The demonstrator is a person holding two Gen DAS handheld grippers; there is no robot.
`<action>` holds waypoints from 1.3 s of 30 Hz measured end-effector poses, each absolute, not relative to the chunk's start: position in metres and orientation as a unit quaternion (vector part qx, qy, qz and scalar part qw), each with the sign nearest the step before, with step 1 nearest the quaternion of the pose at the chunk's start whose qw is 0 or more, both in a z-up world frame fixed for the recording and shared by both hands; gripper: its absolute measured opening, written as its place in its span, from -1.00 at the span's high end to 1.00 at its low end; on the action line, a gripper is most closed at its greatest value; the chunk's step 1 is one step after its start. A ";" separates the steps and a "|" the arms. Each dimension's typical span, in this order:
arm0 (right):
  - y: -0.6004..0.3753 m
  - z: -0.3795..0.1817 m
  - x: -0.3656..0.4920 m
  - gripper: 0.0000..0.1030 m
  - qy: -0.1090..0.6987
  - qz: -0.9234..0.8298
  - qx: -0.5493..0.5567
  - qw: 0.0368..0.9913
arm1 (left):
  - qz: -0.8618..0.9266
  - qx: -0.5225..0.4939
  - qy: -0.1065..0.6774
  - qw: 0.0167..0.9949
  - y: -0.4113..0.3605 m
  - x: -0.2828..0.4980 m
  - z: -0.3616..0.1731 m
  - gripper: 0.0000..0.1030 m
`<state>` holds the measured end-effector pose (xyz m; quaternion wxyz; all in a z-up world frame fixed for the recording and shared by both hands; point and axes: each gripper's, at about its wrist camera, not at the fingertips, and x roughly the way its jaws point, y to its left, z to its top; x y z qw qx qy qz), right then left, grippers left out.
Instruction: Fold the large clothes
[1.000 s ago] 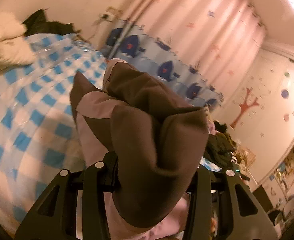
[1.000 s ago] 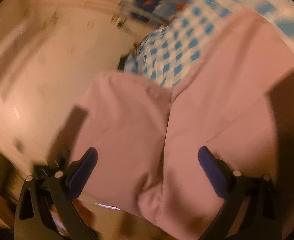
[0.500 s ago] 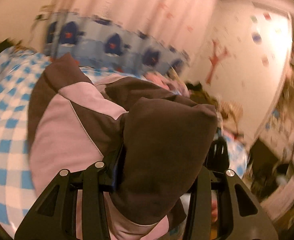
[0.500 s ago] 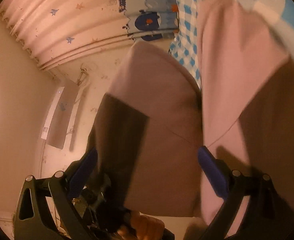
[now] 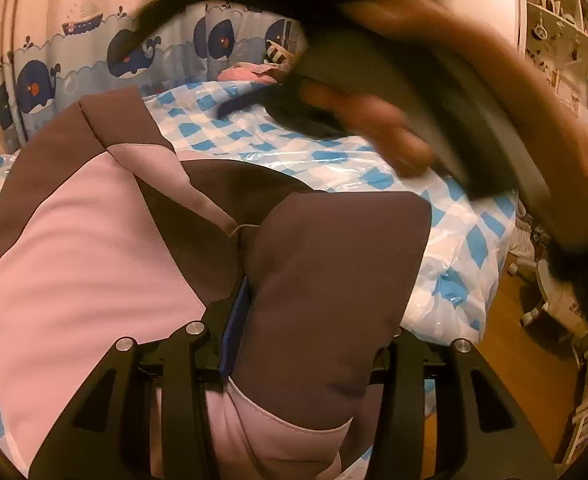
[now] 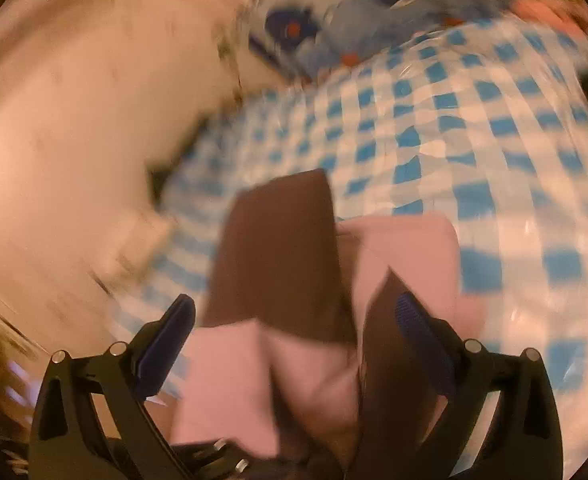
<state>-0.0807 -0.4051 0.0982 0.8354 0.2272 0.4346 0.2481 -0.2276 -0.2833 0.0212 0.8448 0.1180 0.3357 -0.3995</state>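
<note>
Over the checked bed cover (image 5: 446,216), your left gripper (image 5: 310,320) jaws clench the pink-and-brown garment (image 5: 94,264); your right gripper (image 6: 294,316) jaws gape at six o'clock.

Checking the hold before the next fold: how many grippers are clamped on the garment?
1. The left gripper grips a brown fold of the garment, low in its view. The right gripper is open, cloth lying between its fingers.

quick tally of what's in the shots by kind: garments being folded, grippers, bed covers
garments being folded: 1, the brown and pink garment
grippers: 2, left gripper and right gripper
bed covers: 1, the blue checked cover
total: 4
</note>
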 end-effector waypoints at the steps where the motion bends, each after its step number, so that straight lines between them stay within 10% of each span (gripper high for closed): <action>1: -0.394 0.095 -0.070 -0.87 0.451 0.258 0.220 0.825 | -0.401 0.119 0.335 0.844 -0.282 -0.230 0.021 0.20; 4: -0.371 0.070 -0.047 -0.83 0.492 0.306 0.248 0.776 | -0.404 0.121 0.334 0.843 -0.275 -0.230 0.021 0.20; 8: -0.355 0.064 -0.050 0.34 0.485 0.320 0.223 0.783 | -0.404 0.128 0.333 0.842 -0.271 -0.223 0.028 0.14; 13: -0.379 0.074 -0.071 0.63 0.447 0.323 0.232 0.802 | -0.450 0.105 0.369 0.806 -0.246 -0.237 0.053 -0.05; 21: -0.435 0.046 -0.087 0.64 0.425 0.303 0.293 0.801 | -0.450 -0.156 0.372 0.797 -0.132 -0.176 0.108 -0.43; 33: -0.463 -0.062 -0.084 0.62 0.423 0.286 0.401 0.761 | -0.421 -0.016 0.452 0.786 -0.214 -0.145 0.033 -0.53; 39: -0.458 0.030 -0.124 -0.19 0.431 0.200 0.308 0.824 | -0.415 0.013 0.452 0.789 -0.215 -0.149 0.024 -0.60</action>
